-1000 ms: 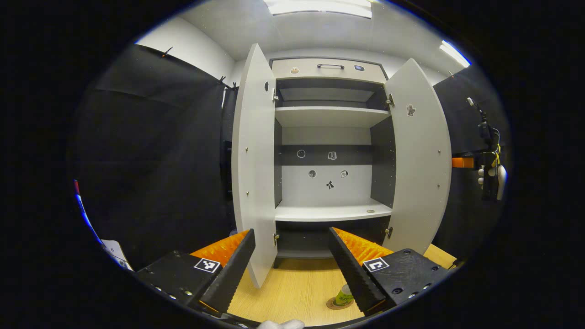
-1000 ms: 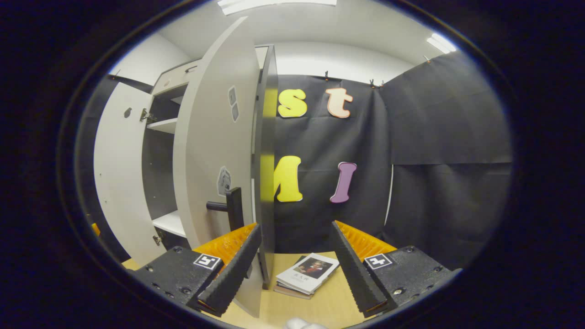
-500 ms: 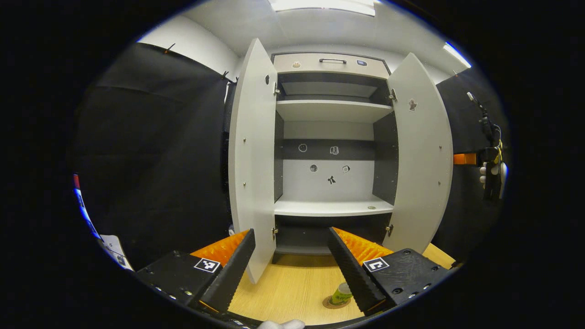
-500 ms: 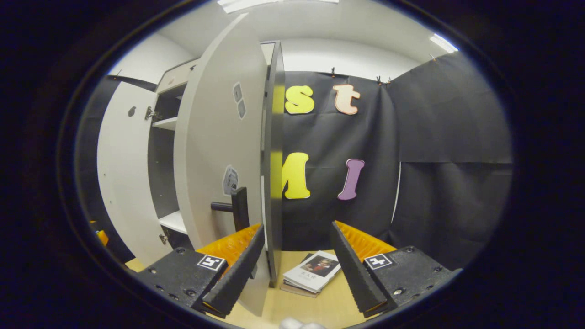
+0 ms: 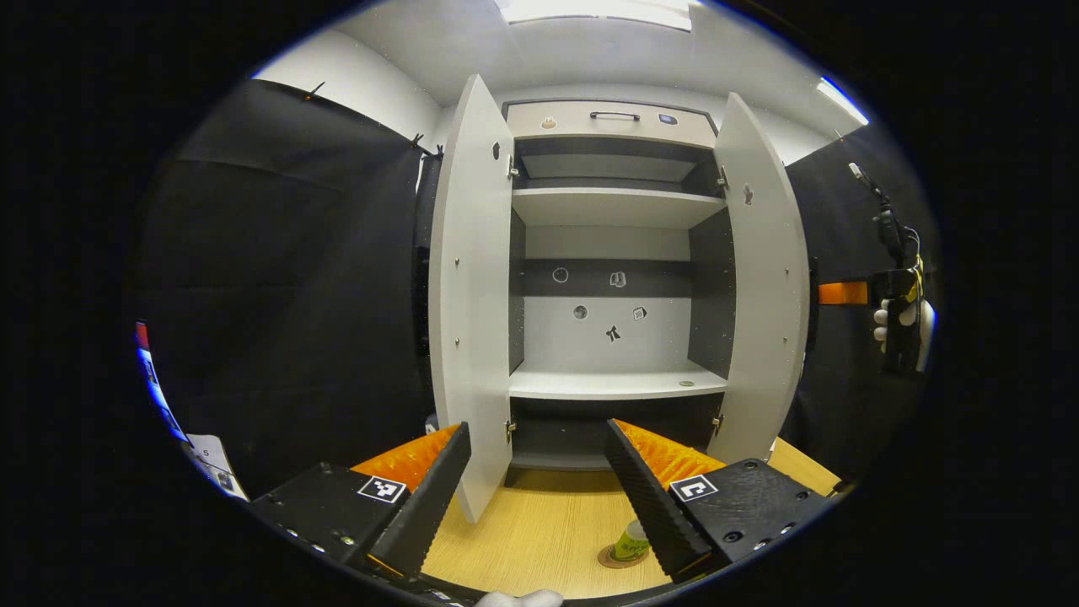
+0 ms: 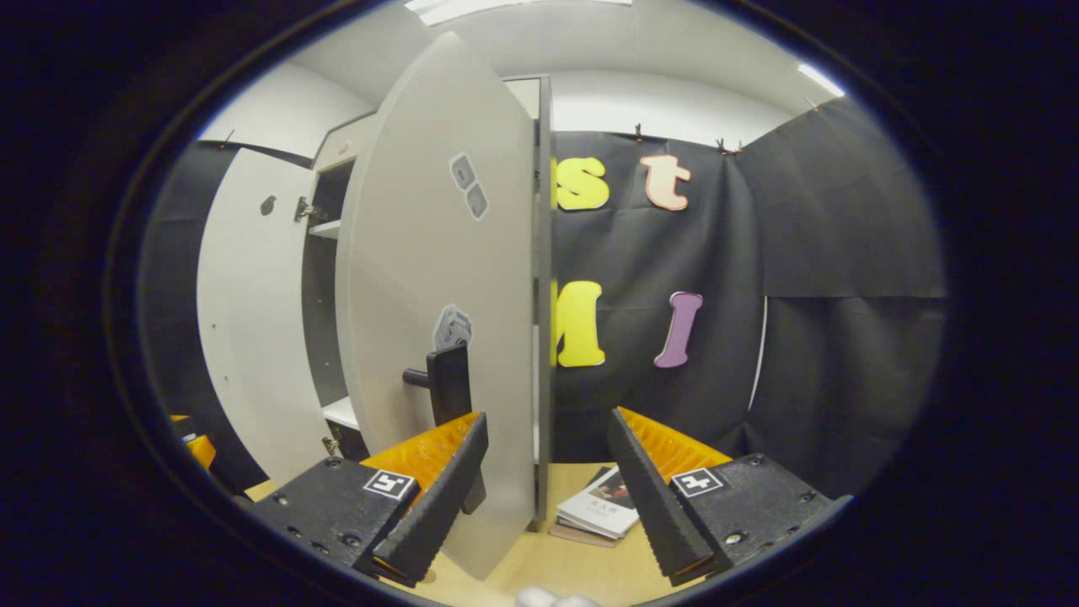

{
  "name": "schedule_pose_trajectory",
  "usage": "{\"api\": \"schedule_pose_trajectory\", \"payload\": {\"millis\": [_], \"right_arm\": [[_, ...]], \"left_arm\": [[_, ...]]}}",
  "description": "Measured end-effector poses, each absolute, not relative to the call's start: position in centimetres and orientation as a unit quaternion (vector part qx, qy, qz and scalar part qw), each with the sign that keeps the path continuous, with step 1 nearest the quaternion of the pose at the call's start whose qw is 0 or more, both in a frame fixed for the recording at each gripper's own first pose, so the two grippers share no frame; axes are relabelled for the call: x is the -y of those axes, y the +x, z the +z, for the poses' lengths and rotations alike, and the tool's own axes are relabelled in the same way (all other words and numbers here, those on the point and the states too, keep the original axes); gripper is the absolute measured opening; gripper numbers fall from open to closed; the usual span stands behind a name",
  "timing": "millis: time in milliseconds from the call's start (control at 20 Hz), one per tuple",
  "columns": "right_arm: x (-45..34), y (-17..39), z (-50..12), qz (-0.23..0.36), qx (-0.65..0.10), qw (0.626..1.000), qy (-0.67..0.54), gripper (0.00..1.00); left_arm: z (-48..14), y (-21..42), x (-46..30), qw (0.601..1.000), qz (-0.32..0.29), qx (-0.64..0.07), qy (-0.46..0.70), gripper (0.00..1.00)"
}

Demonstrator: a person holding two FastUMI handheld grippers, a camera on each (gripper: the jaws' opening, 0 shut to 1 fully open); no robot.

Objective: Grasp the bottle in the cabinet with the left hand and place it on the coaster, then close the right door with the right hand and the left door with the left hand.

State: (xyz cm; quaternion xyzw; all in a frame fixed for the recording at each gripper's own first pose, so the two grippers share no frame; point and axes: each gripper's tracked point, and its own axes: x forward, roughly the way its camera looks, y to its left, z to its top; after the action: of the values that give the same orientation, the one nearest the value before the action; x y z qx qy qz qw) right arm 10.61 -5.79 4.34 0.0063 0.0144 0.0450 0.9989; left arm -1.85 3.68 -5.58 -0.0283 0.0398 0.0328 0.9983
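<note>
Standing on the round brown coaster [image 5: 622, 558] at 6 o'clock, small green bottle [image 5: 630, 542] sits clear of the cabinet; left gripper [image 5: 535, 480] and right gripper [image 6: 548, 472] both spread, empty, right grey door [image 6: 438, 295] ajar.

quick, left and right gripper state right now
Left gripper: open, holding nothing, above the table near the bottle.
Right gripper: open, holding nothing, beside the right door.

Black gripper bodies [image 5: 529, 497] with square coded markers, screws, serrated jaws.
</note>
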Motion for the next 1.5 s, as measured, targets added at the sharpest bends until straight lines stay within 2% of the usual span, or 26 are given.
{"api": "schedule_pose_trajectory", "payload": {"millis": [200, 250, 350, 600, 1100, 1500], "right_arm": [[1.4, 11.6, 4.5, 0.082, -0.002, 0.996, -0.017, 0.96], [-0.1, 11.5, 4.5, 0.106, 0.000, 0.994, -0.023, 0.94], [-2.9, 10.9, 3.6, 0.149, -0.009, 0.988, -0.031, 0.96], [-4.6, 9.6, 3.0, 0.169, -0.010, 0.984, -0.049, 1.00], [-4.2, 7.9, 0.5, 0.159, -0.045, 0.985, -0.047, 0.99], [-2.8, 5.5, -2.1, 0.134, -0.073, 0.988, -0.035, 0.99]], "left_arm": [[-5.6, -3.1, -4.7, 0.998, 0.044, -0.035, -0.029, 0.97], [-5.7, -3.1, -4.8, 0.998, 0.044, -0.036, -0.031, 0.97], [-5.7, -3.2, -4.9, 0.998, 0.046, -0.038, -0.033, 0.97], [-5.6, -3.1, -5.2, 0.998, 0.045, -0.035, -0.029, 0.97], [-5.9, -2.2, -7.3, 0.998, 0.047, -0.040, -0.034, 0.98], [-3.7, 0.8, -15.4, 0.996, 0.088, -0.025, -0.004, 0.98]]}}
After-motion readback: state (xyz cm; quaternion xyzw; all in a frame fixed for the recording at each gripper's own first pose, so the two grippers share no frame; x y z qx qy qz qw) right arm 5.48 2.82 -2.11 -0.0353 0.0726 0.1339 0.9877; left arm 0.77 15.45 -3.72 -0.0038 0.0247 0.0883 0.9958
